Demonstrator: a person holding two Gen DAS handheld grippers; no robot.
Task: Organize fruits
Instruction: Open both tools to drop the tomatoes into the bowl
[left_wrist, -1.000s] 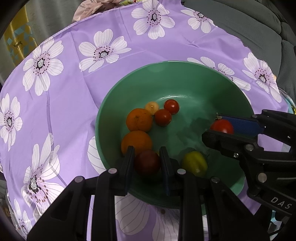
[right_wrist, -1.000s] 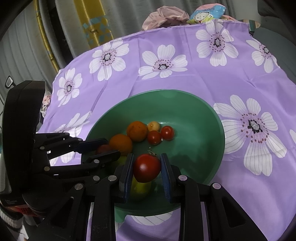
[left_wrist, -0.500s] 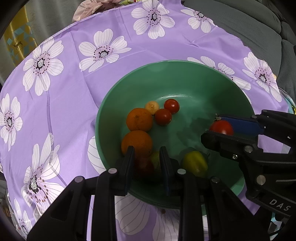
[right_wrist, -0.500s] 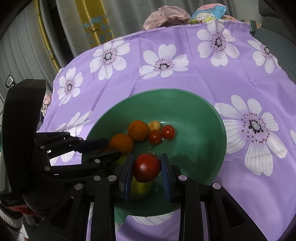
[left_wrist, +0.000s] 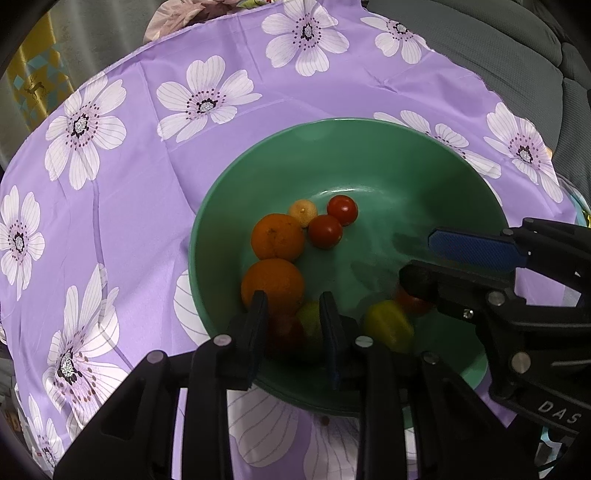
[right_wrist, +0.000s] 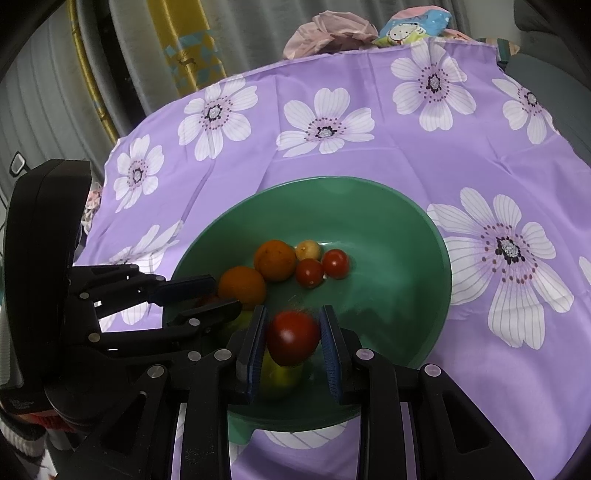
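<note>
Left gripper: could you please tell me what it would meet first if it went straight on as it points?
Probably the dark red fruit lying in the green bowl, seen between the opening jaws of the left gripper; depth is unclear.

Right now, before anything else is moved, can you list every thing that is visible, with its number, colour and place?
bowl: 1, green, on the cloth
cloth: 1, purple with white flowers, under the bowl
oranges: 2, orange, touching, left part of the bowl
small tomatoes: 2, red, beside the far orange
small round fruit: 1, yellow, just behind them
yellow-green fruits: 2, by the bowl's near wall
dark red fruit: 1, lying in the bowl, between the left jaws
large tomato: 1, red, blurred, between the right jaws, not pressed
crumpled fabric: 1, pink, beyond the cloth's far edge
left gripper: 1, black, jaws opening
right gripper: 1, black, blue pads, jaws apart
</note>
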